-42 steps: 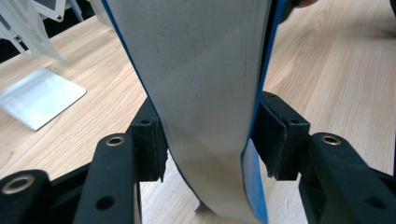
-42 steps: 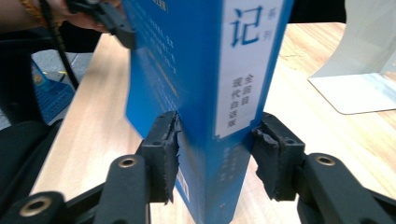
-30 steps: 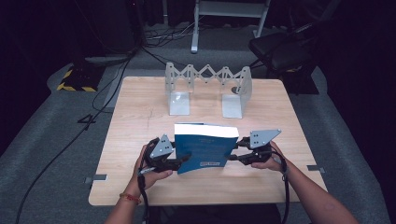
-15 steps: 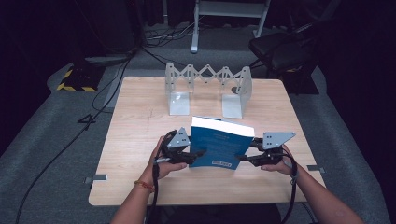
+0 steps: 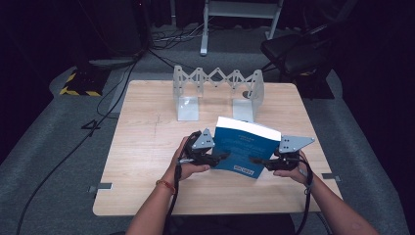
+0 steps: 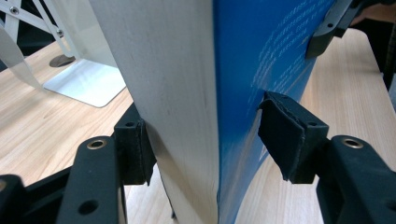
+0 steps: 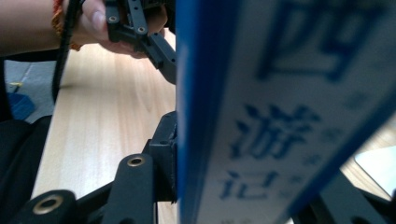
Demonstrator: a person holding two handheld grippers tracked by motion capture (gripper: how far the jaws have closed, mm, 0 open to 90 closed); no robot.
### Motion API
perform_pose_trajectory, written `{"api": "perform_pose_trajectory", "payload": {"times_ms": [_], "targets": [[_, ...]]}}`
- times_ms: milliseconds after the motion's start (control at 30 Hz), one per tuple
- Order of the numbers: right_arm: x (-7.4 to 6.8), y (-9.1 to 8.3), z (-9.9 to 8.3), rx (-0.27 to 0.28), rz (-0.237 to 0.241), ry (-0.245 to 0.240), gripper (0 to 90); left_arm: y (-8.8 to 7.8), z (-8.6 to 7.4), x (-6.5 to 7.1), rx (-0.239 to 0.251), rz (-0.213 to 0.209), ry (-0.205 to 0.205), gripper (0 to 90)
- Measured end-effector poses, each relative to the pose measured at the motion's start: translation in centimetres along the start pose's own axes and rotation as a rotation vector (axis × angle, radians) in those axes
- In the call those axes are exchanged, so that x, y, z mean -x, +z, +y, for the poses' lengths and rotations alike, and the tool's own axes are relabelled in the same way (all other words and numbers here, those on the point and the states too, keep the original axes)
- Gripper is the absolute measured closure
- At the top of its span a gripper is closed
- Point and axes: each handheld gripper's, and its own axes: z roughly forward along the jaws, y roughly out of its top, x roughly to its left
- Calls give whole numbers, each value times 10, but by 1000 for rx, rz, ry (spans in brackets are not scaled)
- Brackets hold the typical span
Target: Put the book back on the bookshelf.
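On the light wooden table (image 5: 147,147), in front of a grey folding metal rack (image 5: 218,90), a thick blue-covered book (image 5: 247,147) is held tilted between 2 grippers, the left gripper (image 5: 222,156) and right gripper (image 5: 254,159) each pinching an opposite edge.

Blue book (image 5: 247,144) (white page edge up) tilted above table, held both sides.

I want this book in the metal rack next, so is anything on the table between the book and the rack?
Nothing visible is. The blue book is held tilted between the left gripper and the right gripper, and the folding metal rack stands just beyond it, with bare table in between.
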Motion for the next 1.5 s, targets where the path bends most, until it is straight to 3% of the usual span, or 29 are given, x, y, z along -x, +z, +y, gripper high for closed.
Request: {"api": "perform_pose_trajectory", "payload": {"times_ms": [333, 533, 667, 733, 900, 967, 1100, 1300, 1500], "targets": [[4, 0, -1, 19, -62, 37, 583, 13, 5, -7, 17, 3, -23, 365], [1, 0, -3, 41, -68, 59, 609, 12, 4, -6, 16, -5, -27, 334], [-2, -1, -3, 47, -60, 62, 612, 7, 3, 1, -19, 20, -32, 322], [-5, -1, -3, 47, -61, 49, 613, 1, 1, 4, -55, 58, -34, 309], [-10, -1, -2, 50, -68, 50, 613, -25, -26, 7, -171, 122, -94, 236], [-11, -1, -2, 48, -76, 48, 613, -39, -45, 7, -242, 152, -125, 189], [-13, 0, -2, 58, -81, 54, 612, -65, -79, 9, -360, 213, -168, 185], [-18, 3, 6, 41, -94, 40, 617, -95, -109, 7, -370, 263, -239, 187], [-13, 5, 10, 42, -97, 57, 618, -97, -123, 3, -383, 282, -282, 179]]}}
